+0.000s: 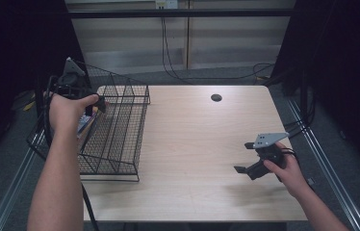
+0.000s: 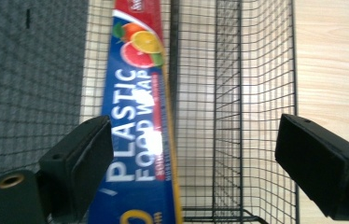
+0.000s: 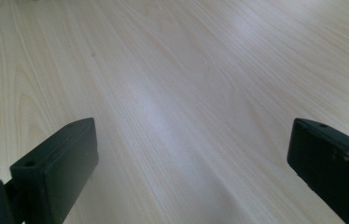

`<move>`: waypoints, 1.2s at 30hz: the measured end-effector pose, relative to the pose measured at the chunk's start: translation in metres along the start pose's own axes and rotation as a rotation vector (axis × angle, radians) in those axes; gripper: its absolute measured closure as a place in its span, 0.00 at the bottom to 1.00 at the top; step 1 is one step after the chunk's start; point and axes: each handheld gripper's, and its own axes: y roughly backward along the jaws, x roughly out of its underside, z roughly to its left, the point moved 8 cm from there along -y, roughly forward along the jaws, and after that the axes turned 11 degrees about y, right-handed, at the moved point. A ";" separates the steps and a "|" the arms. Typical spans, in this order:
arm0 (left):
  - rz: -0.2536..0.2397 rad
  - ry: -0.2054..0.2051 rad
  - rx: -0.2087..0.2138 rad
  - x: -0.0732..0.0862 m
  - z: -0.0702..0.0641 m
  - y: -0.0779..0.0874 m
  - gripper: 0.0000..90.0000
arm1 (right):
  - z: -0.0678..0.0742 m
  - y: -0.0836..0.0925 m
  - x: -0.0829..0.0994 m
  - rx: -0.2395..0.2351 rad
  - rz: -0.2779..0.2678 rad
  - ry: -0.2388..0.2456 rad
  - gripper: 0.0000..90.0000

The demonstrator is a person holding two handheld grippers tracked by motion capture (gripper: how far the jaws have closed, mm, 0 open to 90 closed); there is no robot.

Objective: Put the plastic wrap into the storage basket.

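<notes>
A black wire basket [image 1: 120,125] stands on the left part of the wooden table [image 1: 197,144]. Inside it lies a long blue box of plastic food wrap [image 2: 137,121] with fruit pictures at its far end; a bit of the box [image 1: 85,126] peeks out beside the hand. My left gripper [image 1: 98,103] hovers over the basket's left side, pointing down. Its jaws stand wide apart above the box [image 2: 193,163], touching nothing. My right gripper [image 1: 245,156] is held low over the table's right front area, open, with bare wood between its jaws [image 3: 191,172].
The basket [image 2: 238,93] has a wire divider running along its length. A dark round hole [image 1: 216,97] sits near the table's far edge. Cables trail on the floor [image 1: 260,70] behind the table. Metal rails [image 1: 327,159] flank both sides.
</notes>
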 end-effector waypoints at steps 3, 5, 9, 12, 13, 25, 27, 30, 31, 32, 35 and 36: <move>-0.008 -0.027 0.022 0.001 -0.009 -0.003 0.12 | 0.001 0.001 0.000 -0.009 -0.005 -0.001 0.02; -0.012 -0.036 0.035 0.001 -0.014 -0.004 0.11 | 0.000 0.001 0.000 -0.004 -0.005 -0.001 0.02; -0.021 -0.054 0.068 0.001 -0.023 -0.006 0.10 | 0.001 0.000 0.000 -0.008 -0.004 -0.003 0.02; -0.019 -0.062 0.077 0.003 -0.027 -0.008 0.10 | 0.000 0.001 0.000 -0.005 -0.004 0.000 0.02; -0.017 -0.073 0.093 0.004 -0.031 -0.009 0.10 | 0.000 0.001 0.000 -0.004 -0.004 0.000 0.02; -0.010 -0.128 0.169 0.013 -0.059 -0.021 0.09 | 0.000 0.001 0.000 -0.004 -0.004 0.001 0.02; 0.002 -0.147 0.176 0.017 -0.063 -0.024 0.08 | 0.000 0.001 0.001 -0.002 -0.002 0.001 0.02; 0.003 -0.160 0.187 0.019 -0.067 -0.026 0.08 | 0.000 0.000 0.001 -0.003 -0.002 0.005 0.02; 0.002 -0.163 0.190 0.020 -0.069 -0.028 0.08 | 0.001 0.000 0.001 -0.006 -0.002 0.004 0.02; 0.004 -0.167 0.195 0.021 -0.070 -0.029 0.07 | 0.001 0.000 0.001 -0.010 -0.003 0.002 0.02; -0.001 -0.177 0.223 0.023 -0.077 -0.031 0.07 | 0.001 0.000 0.001 -0.011 -0.003 0.001 0.02; -0.001 -0.177 0.223 0.023 -0.077 -0.031 0.07 | 0.001 0.000 0.001 -0.011 -0.003 0.001 0.02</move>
